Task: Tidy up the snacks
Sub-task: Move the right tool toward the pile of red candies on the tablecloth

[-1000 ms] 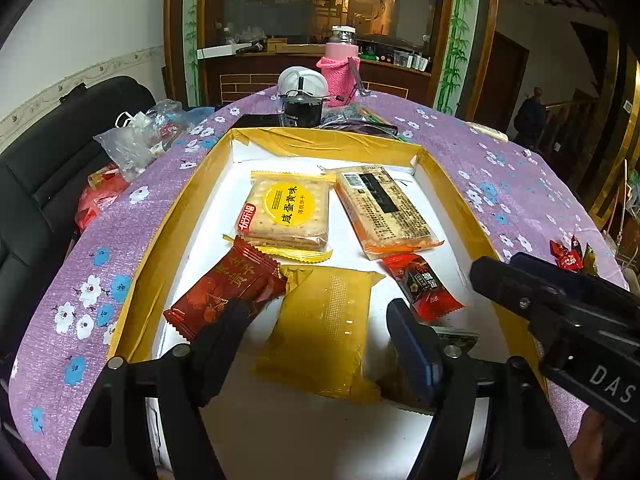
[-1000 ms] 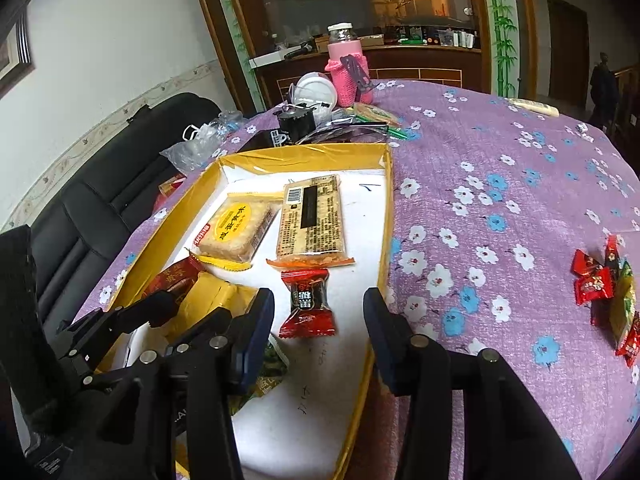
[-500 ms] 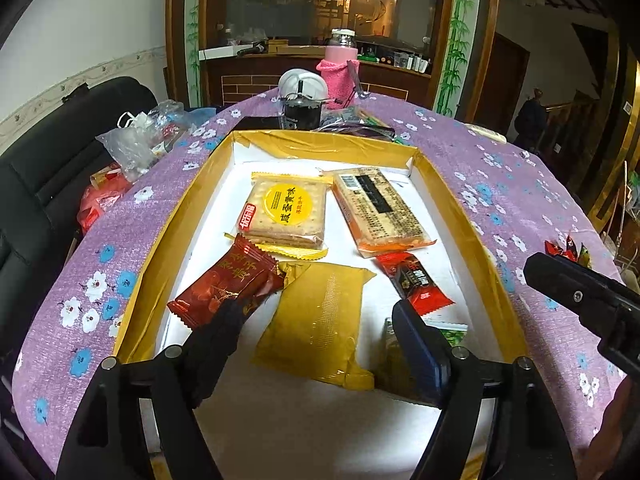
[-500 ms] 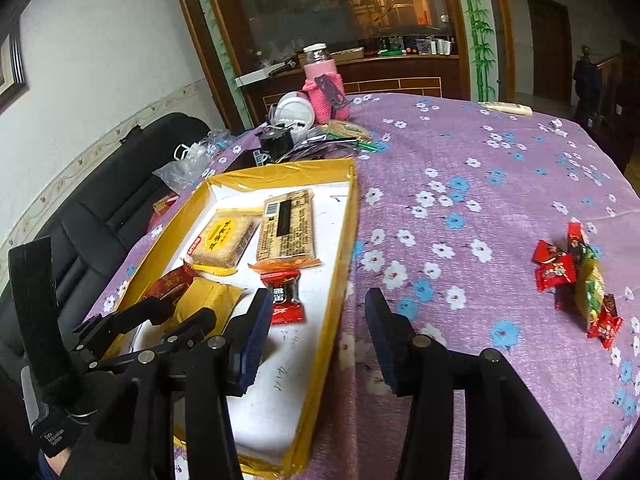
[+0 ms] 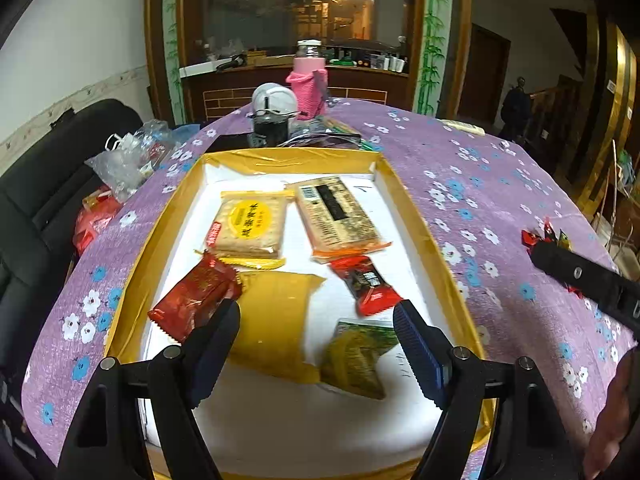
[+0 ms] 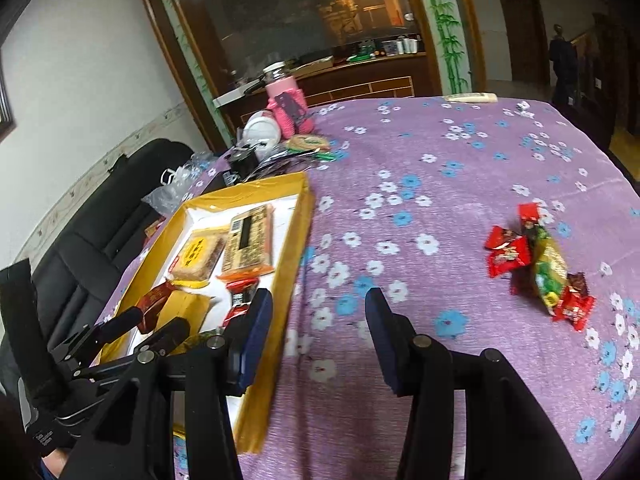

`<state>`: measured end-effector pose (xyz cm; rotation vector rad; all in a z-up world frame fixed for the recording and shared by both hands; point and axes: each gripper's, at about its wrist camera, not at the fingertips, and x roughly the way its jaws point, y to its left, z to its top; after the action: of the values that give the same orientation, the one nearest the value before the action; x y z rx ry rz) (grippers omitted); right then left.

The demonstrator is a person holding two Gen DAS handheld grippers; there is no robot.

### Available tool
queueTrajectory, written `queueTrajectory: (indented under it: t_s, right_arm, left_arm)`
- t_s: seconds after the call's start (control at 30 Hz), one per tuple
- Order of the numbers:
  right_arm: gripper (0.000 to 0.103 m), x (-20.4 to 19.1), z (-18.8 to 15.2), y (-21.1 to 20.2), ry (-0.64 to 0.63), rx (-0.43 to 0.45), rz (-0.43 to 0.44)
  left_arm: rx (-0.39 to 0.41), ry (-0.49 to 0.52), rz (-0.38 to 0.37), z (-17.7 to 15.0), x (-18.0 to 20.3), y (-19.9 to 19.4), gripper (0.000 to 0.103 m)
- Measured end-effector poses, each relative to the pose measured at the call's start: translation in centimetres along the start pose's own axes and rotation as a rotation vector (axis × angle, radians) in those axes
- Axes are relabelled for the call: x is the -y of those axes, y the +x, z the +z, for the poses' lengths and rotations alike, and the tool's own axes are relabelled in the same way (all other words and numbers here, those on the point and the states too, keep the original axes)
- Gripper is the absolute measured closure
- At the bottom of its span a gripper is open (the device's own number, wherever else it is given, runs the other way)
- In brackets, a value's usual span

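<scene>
So there's a shallow yellow-edged tray with a white floor sitting on a table covered in a purple cloth with little white and blue flowers. Inside the tray: a square cracker pack with a round yellow label, next to it a longer tan bar-shaped pack with a barcode and black panel facing up, a dark red crinkly wrapper near the left wall, a plain mustard-yellow pouch in the middle, a small red candy bar with a black label, and a green-and-gold packet closest to the camera. The left tool hovers over the near end of the tray with its jaws spread wide and nothing between them, the yellow pouch and green packet just lying below. The right tool is over the bare cloth just beside the tray's right edge, jaws apart and empty too. Off to the right on the cloth, well apart from the tray, is a loose pile of candies, mostly shiny red wrappers plus a green-yellow one
</scene>
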<state>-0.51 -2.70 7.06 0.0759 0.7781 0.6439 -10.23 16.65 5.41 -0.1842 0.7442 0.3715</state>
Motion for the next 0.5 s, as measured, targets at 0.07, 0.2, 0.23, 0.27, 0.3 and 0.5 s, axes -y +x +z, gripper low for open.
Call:
queueTrajectory:
  t_s: [0.07, 0.2, 0.23, 0.27, 0.3, 0.5]
  right_arm:
    - [0.056, 1.3, 0.3, -0.6, 0.022, 0.016, -0.009]
    - [0.056, 4.7, 1.3, -1.8, 0.072, 0.058, -0.050]
    - [0.056, 6.2, 1.6, -2.1, 0.100, 0.072, -0.071]
    - [0.056, 7.2, 1.8, -2.3, 0.119, 0.079, -0.084]
    - [0.056, 8.8, 2.1, -2.4, 0.147, 0.088, -0.107]
    - [0.056, 16.9, 2.6, -1.4, 0.314, 0.083, -0.240]
  left_arm:
    - [-0.001, 0.013, -0.003, 0.2, 0.7, -0.2, 0.021]
    - [0.005, 0.050, -0.029, 0.7, 2.7, -0.8, 0.021]
    - [0.000, 0.058, -0.042, 0.7, 3.2, -0.9, 0.021]
    - [-0.006, 0.065, -0.058, 0.8, 3.8, -0.9, 0.021]
    - [-0.014, 0.073, -0.076, 0.9, 4.3, -1.0, 0.021]
    - [-0.027, 0.139, -0.131, 0.8, 8.1, -1.1, 0.021]
